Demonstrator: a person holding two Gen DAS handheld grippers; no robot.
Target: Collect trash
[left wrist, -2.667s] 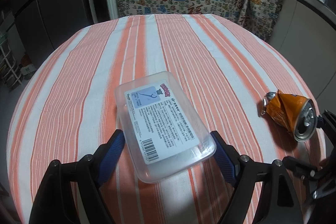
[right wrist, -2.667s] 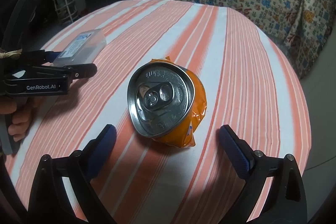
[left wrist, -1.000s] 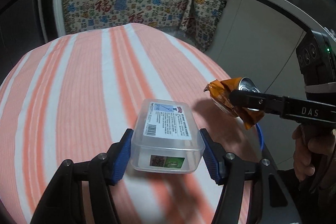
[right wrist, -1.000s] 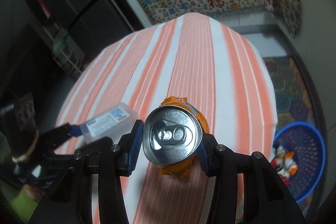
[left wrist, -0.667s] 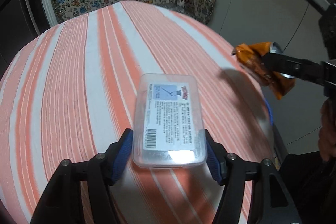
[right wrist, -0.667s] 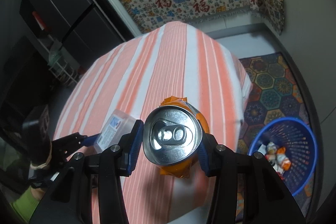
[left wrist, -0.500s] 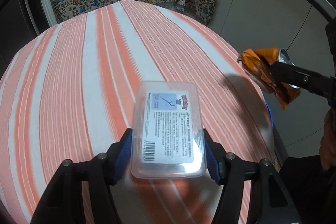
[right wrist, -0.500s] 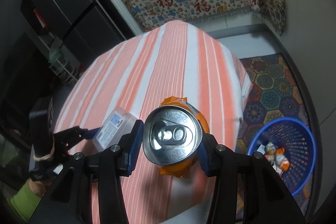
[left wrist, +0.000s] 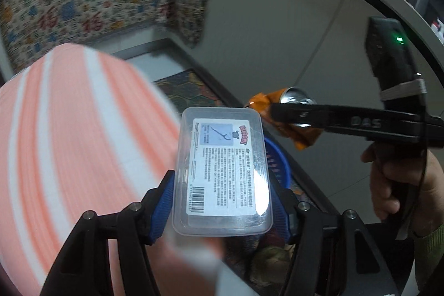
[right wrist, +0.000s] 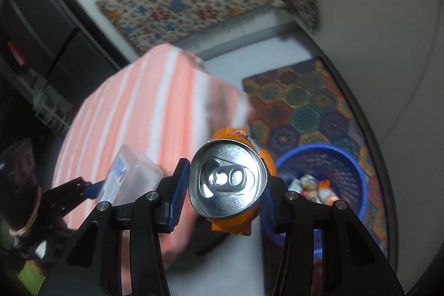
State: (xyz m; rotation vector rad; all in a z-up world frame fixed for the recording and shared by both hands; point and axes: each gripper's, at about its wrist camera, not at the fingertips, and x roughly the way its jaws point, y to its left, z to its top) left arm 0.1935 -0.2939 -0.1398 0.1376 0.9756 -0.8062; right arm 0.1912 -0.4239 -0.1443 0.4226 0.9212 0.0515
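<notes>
The left gripper [left wrist: 222, 201] is clamped by its blue pads on a clear rectangular plastic box with a printed white label [left wrist: 222, 171], which is held up in the air past the edge of the round table with the orange-and-white striped cloth [left wrist: 69, 143]. The right gripper [right wrist: 226, 192] is closed on a crushed orange drink can with a silver top [right wrist: 229, 182], pull tab facing the camera.

Only a sliver of the round blue plastic basket [left wrist: 277, 160] is seen from the left wrist, tucked behind the box, but the hand [left wrist: 399, 179] on the right gripper's handle is caught there. From the right wrist the blue basket [right wrist: 352, 171] is shown properly, on the floor beside a patterned hexagon rug [right wrist: 305, 107], with wrappers [right wrist: 313, 185] already in it. The can is held above the basket's near left rim.
</notes>
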